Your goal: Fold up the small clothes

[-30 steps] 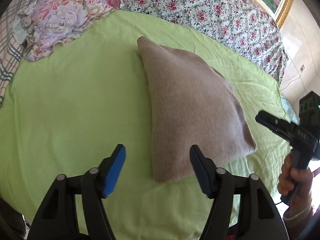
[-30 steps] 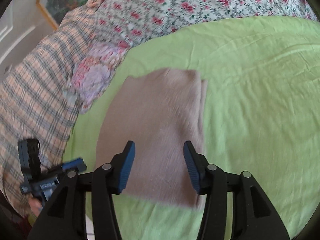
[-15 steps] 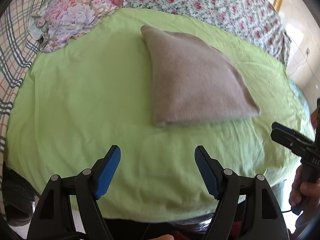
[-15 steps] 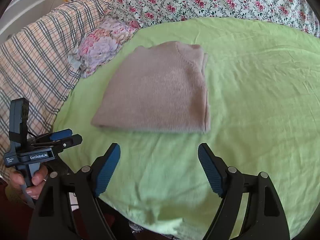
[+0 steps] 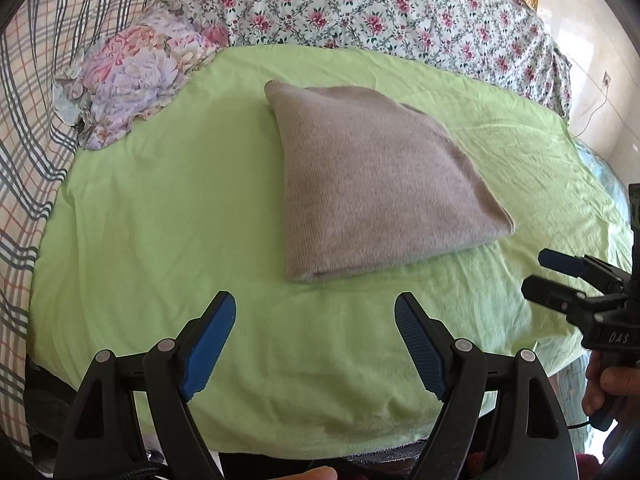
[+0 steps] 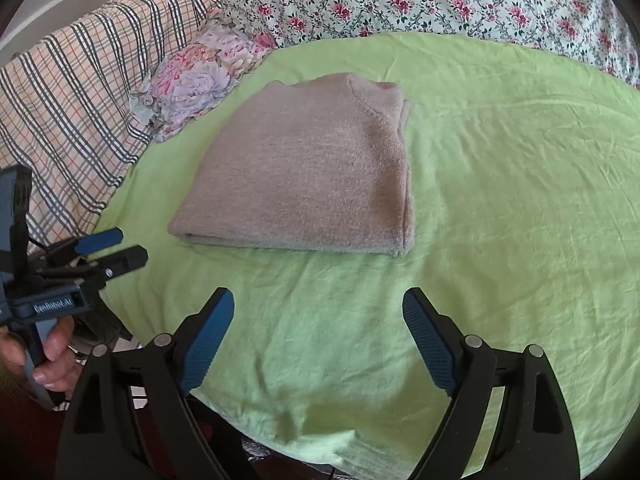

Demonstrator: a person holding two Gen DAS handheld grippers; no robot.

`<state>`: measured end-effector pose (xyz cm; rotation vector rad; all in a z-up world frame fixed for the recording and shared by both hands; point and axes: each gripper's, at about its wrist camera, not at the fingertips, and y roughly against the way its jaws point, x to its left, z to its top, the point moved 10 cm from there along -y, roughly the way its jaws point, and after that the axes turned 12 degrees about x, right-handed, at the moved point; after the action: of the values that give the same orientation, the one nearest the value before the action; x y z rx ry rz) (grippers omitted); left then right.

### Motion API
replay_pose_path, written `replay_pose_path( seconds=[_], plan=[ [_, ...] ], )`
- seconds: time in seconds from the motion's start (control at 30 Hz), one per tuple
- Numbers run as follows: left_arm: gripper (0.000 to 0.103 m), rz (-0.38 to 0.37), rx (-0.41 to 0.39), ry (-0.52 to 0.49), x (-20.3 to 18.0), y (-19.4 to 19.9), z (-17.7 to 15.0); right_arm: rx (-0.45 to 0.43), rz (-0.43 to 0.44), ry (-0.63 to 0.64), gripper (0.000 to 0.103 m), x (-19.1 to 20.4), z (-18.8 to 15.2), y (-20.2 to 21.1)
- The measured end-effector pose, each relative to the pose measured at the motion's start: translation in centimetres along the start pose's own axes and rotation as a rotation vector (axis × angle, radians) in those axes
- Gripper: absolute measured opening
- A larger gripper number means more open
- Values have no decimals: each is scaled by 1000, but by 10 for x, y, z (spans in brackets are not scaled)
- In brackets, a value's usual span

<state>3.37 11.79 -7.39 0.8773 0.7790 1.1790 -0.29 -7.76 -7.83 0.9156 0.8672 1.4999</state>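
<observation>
Change: both grippers had pulled back from the sweater (image 5: 376,184) since a second ago
Left gripper (image 5: 316,336): wide open; held nothing
Right gripper (image 6: 318,332): wide open; empty
Sweater: folded, at 12 o'clock on green sheet (image 6: 500,200)
Meaning: fold seemed finished

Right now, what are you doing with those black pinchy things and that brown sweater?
A person is folding small clothes with two hand-held tools. The beige knitted sweater lies folded into a neat flat packet on the light green sheet. The black left gripper with blue pads and the matching right gripper are both open, holding nothing, and hover short of the sweater without touching it. A crumpled flowery cloth sits beyond the sheet's corner.
</observation>
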Motion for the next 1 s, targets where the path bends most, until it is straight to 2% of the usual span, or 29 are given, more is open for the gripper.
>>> replay_pose_path(
  seconds=[0.13,0.5,0.83,1.0],
  plan=[
    [83,12,5,1,2,-3,10,3,-8,10,94,0,6,-1],
    [84,64,47,20,6,-14,20,13,-6,24,95,3,24,-10],
    [85,106,47,31,8,-16,33,12,-16,32,96,5,43,-15],
    [85,103,37,37,7,-16,41,4,-19,37,97,5,56,-15]
  ],
)
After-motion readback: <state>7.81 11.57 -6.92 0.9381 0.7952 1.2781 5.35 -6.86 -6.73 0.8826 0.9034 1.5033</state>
